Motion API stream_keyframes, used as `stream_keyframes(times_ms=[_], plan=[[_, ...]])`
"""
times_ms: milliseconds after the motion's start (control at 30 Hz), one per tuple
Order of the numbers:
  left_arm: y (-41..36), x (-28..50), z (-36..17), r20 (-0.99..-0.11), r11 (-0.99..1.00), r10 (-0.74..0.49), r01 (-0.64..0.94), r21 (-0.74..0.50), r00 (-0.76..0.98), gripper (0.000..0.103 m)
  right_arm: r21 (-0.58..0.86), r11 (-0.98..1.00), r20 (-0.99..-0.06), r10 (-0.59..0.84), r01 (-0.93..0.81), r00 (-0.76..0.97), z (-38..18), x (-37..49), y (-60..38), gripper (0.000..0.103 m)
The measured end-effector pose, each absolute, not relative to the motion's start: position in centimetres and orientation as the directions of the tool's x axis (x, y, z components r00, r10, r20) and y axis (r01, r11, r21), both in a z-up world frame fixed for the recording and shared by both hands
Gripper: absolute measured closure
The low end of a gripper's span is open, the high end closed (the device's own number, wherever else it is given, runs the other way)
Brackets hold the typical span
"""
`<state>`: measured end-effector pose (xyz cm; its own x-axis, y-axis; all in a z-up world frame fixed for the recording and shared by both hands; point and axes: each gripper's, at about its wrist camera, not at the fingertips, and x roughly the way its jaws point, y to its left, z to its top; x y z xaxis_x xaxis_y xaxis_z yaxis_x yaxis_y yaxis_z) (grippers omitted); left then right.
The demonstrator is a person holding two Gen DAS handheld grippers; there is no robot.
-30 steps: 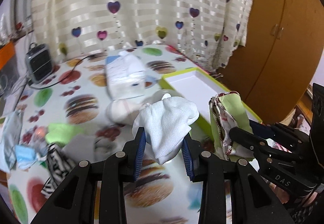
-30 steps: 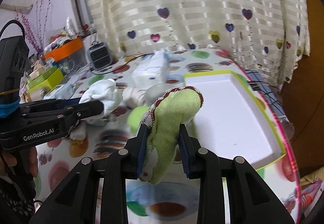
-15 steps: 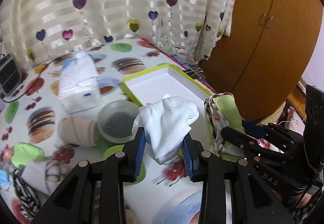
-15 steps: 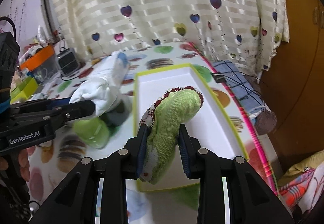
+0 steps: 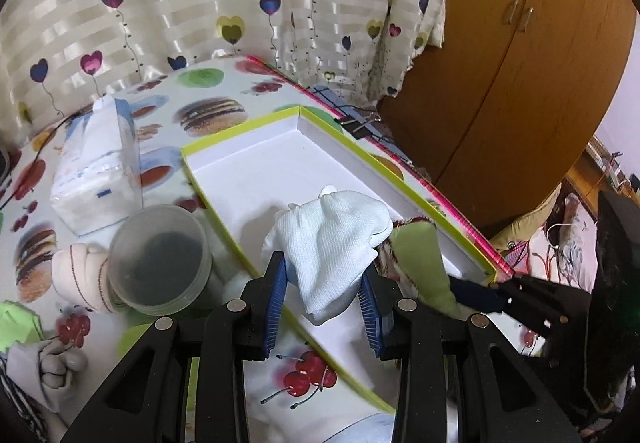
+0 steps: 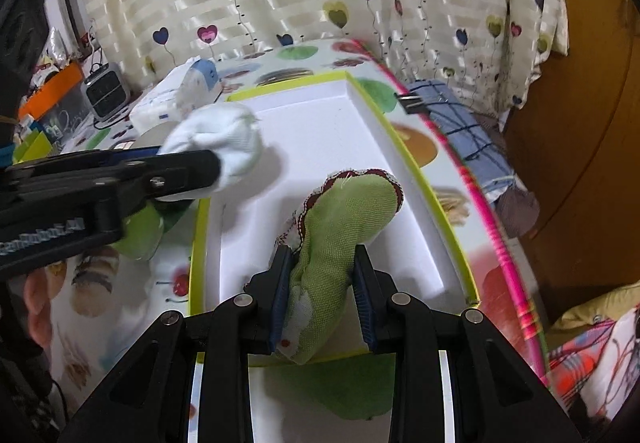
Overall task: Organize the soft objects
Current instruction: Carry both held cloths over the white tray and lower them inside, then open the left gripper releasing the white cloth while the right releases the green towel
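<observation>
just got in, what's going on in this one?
A person is sorting soft items into a white tray with a yellow-green rim, one handheld gripper per hand. The left gripper is shut on a white sock; the right gripper is shut on a green cloth piece with red trim. Both are held over the tray, nothing released yet. The tray looks empty. A tissue pack and a clear round container sit on the table beside it.

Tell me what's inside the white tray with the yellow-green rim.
The tray shows only bare white floor; nothing lies in it yet. The white cloth and green cloth, both gripped, hang above it and hide part of the near floor.
</observation>
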<state>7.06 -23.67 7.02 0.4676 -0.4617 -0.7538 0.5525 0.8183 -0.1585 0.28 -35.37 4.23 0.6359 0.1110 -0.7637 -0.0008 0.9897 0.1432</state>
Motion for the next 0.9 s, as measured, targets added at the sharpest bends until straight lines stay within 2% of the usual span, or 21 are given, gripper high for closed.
stream_keyframes(times_ms=[267,533,733,800,900], plan=[[-23.9,7.1,6.2,-0.773,0.821,-0.447,0.550,-0.155,0.450,0.070,0.199,0.979,-0.771,0.180,-0.038,0.611,4.1,-1.0,-34.1,0.072],[-23.4,6.7,5.6,-0.786,0.828,-0.432,0.541,-0.151,0.442,0.068,0.135,0.990,-0.771,0.124,-0.030,0.625,4.4,-1.4,-33.4,0.067],[-22.6,6.1,5.8,-0.781,0.836,-0.423,0.531,-0.141,0.459,0.063,0.117,0.993,-0.770,0.090,0.002,0.632,4.5,-1.8,-33.5,0.066],[-22.5,5.9,6.1,-0.776,0.835,-0.425,0.532,-0.139,0.465,0.058,0.112,0.994,-0.767,0.080,0.010,0.636,4.6,-1.8,-33.6,0.063],[-22.1,5.3,6.7,-0.766,0.840,-0.418,0.529,-0.121,0.489,0.058,0.097,0.995,-0.763,0.061,0.020,0.644,5.0,-2.1,-33.6,0.060]])
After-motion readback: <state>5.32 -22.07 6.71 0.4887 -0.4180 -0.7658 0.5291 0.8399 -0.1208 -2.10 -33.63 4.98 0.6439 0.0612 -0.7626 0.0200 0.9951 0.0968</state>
